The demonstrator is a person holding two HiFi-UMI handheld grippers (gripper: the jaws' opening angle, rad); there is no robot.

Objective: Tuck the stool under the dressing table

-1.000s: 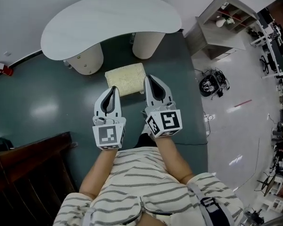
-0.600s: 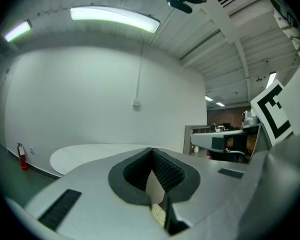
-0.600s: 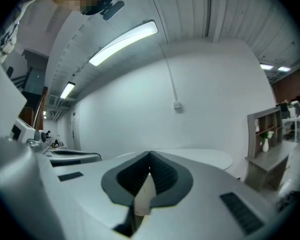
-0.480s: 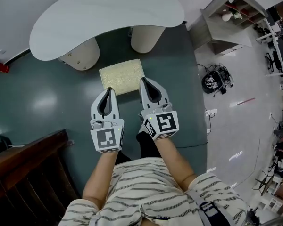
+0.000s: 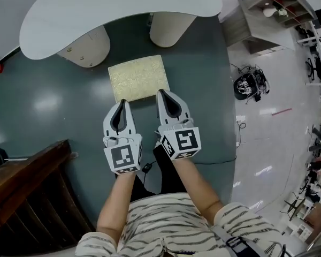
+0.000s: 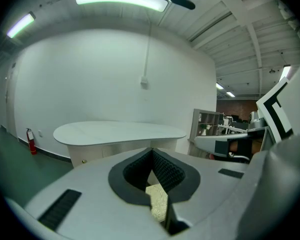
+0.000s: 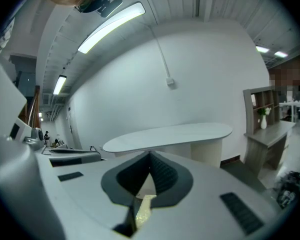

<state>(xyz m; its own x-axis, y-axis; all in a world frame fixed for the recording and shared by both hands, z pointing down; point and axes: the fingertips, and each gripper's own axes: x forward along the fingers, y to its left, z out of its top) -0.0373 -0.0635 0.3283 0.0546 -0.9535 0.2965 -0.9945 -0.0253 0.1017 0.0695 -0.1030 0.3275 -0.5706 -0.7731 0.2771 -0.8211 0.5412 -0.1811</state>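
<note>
The stool (image 5: 138,77) has a pale yellow square cushion and stands on the green floor just in front of the white kidney-shaped dressing table (image 5: 117,7). My left gripper (image 5: 121,104) and right gripper (image 5: 164,94) are both shut and empty, side by side, tips at the stool's near edge. Whether they touch it I cannot tell. In the left gripper view the cushion (image 6: 158,202) shows through the gap below the shut jaws, with the table (image 6: 120,132) beyond. The right gripper view shows the cushion (image 7: 143,207) and table (image 7: 170,134) likewise.
Two cream pedestal legs (image 5: 85,48) (image 5: 170,27) hold the table up, with a gap between them. A dark wooden cabinet (image 5: 27,197) stands at the lower left. A grey shelf unit (image 5: 267,12) and a black helmet-like object (image 5: 247,87) lie to the right.
Both grippers have sunk and moved toward the stool's near edge. The stool and table now sit larger and closer in the head view.
</note>
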